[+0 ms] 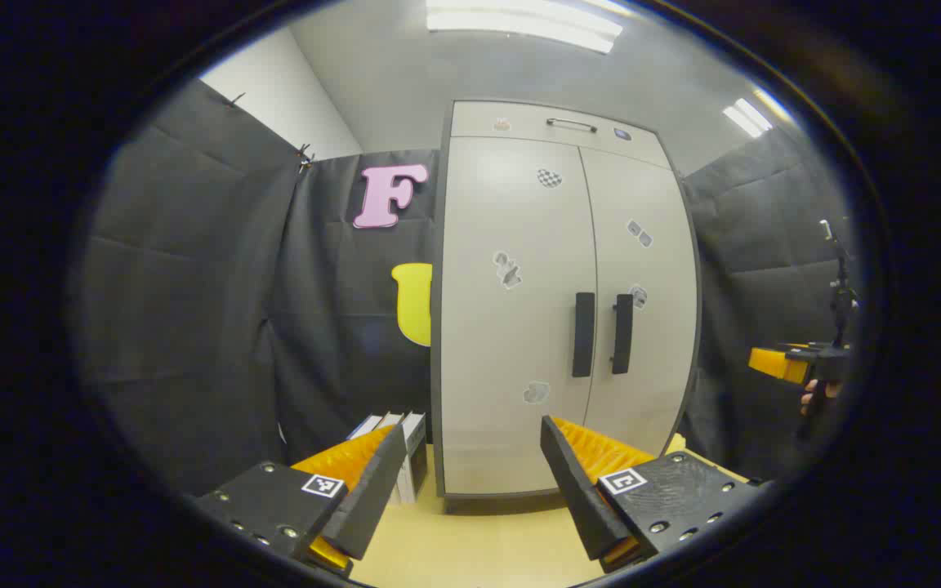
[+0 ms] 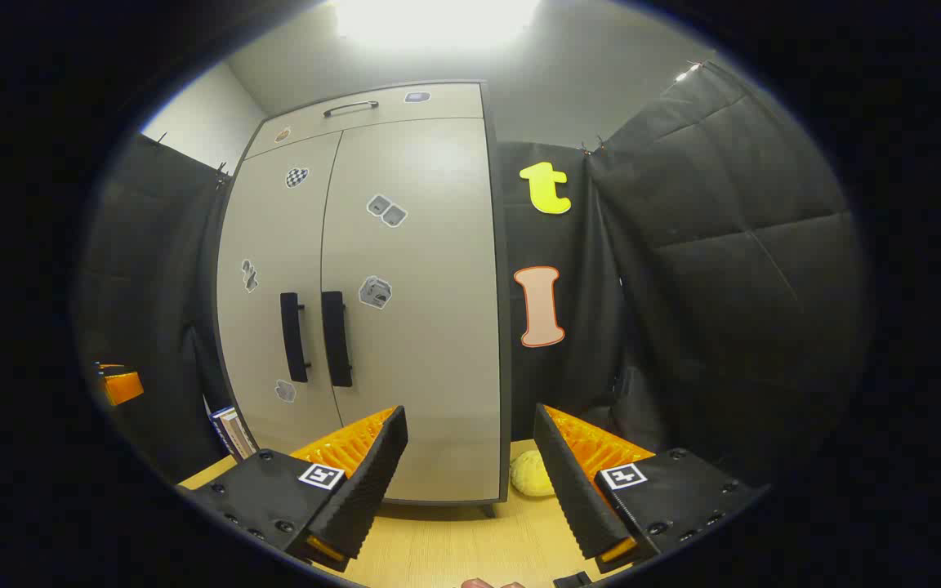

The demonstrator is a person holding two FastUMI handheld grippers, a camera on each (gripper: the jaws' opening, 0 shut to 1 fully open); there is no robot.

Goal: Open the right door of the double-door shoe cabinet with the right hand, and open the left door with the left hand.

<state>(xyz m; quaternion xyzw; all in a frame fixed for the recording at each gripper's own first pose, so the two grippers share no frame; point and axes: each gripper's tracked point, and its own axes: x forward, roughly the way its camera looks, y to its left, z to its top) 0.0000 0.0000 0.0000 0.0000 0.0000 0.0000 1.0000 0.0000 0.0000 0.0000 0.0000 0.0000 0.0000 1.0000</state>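
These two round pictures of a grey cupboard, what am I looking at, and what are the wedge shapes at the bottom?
A person holds a hand tool in each hand, and each tool carries a wide-angle camera, hence two round views of one scene. The wedges are each tool's own jaws: the left gripper in the left gripper view, the right gripper in the right gripper view. Both stand open and hold nothing.

Ahead is a shoe cabinet on a pale wooden surface, both doors closed, with the left door handle and right door handle side by side. Some books stand at its left, and a yellow roundish object lies at its right.
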